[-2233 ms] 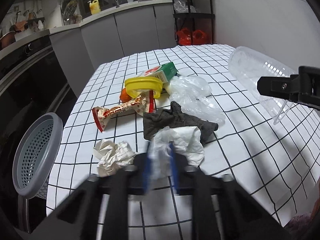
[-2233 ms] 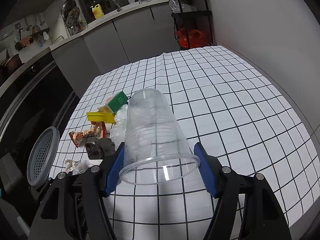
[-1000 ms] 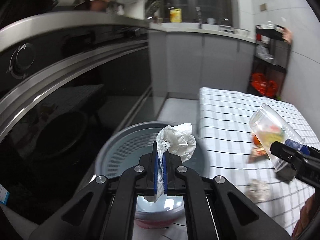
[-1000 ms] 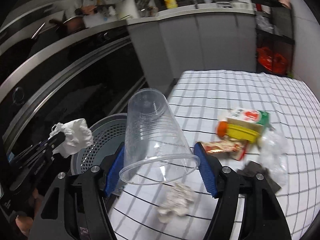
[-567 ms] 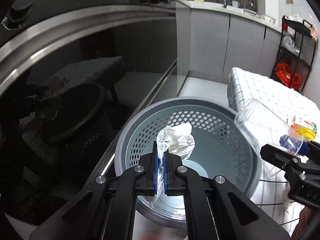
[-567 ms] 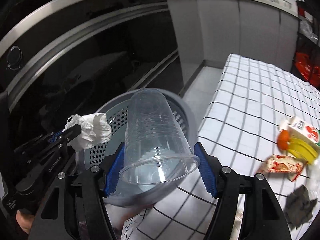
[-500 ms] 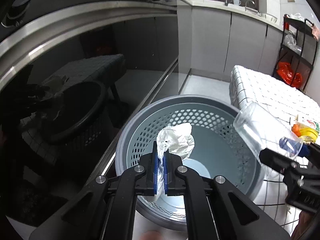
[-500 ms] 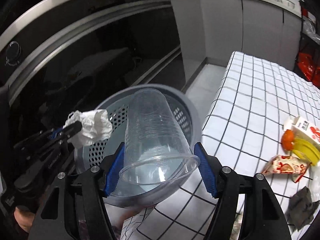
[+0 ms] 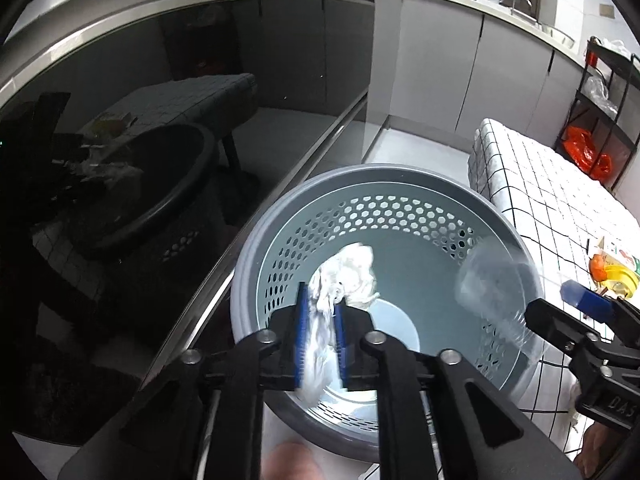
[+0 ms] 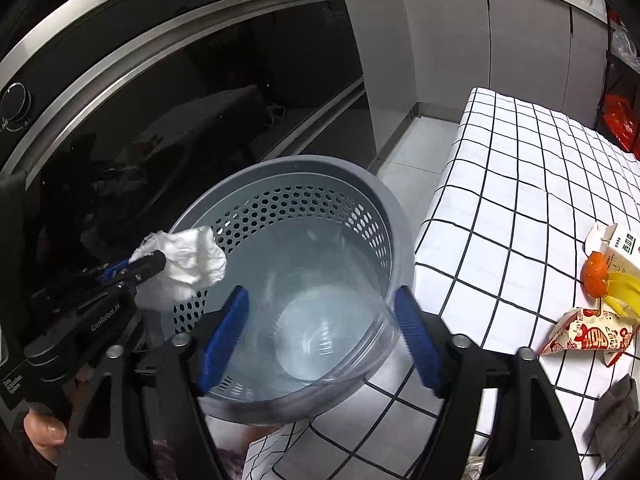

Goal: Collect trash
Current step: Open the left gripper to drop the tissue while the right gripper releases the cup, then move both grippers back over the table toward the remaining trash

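A grey perforated basket stands below both grippers, beside the table. My left gripper hangs over its near side with the jaws opening. A crumpled white tissue sits loosely between the blue pads, its lower end blurred. In the right wrist view the tissue is at the left gripper's tip, above the basket rim. My right gripper is opening too. The clear plastic cup, blurred, sits between its pads with a gap on each side, over the basket's inside.
To the right is the table with a checked cloth. It bears a carton, an orange piece, a snack wrapper and a dark rag. A dark glass oven front fills the left. A hand shows at the bottom left.
Both grippers came from the table to over the basket. In the last half second both sets of jaws have widened. The cup has slid lower and the tissue has loosened.
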`<state>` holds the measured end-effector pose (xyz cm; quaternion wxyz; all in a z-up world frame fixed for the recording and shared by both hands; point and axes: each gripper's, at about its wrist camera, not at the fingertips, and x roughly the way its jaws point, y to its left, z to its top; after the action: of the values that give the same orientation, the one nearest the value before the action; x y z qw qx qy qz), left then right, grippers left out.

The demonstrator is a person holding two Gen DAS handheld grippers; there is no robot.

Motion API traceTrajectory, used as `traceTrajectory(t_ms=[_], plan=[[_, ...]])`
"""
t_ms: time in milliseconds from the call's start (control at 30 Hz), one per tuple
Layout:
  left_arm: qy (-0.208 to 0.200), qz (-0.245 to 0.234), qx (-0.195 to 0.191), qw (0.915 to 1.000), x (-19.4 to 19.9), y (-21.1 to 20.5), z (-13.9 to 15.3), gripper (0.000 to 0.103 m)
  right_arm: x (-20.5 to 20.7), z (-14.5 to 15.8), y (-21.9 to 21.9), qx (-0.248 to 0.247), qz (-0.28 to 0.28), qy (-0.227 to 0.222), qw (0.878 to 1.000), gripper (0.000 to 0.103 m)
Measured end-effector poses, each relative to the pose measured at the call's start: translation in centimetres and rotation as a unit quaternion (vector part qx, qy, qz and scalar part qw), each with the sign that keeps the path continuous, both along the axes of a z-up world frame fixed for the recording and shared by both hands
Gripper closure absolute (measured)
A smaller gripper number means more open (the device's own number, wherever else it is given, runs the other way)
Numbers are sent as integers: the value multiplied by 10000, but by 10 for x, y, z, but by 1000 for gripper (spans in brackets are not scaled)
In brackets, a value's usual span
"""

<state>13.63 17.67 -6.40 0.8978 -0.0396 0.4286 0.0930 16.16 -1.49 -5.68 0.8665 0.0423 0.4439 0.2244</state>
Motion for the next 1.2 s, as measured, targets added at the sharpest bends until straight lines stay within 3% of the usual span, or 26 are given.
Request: traceTrajectory(t_ms=[33, 100, 167, 700, 1033, 1200], plan=[[-16, 20, 8, 10000, -1, 0, 1, 78, -1, 0, -1, 7, -6, -14, 10000, 26], [-76, 46, 46, 10000, -2, 1, 2, 54, -2, 1, 0, -19, -18, -37, 10000, 26], [-200, 61, 71, 9998, -5, 0, 5, 46, -4, 2, 0, -32, -19, -57, 10000, 26], [-300, 14, 93, 9995, -9, -4, 11, 46, -17, 9, -8, -1, -74, -213, 9997, 26], [-471, -274, 52, 9985, -22, -31, 18, 36, -42, 16, -34, -108, -330, -445, 9984, 26], [-627, -529, 113, 9966, -30, -55, 23, 31, -62, 20, -70, -146, -672, -541, 9962, 26]])
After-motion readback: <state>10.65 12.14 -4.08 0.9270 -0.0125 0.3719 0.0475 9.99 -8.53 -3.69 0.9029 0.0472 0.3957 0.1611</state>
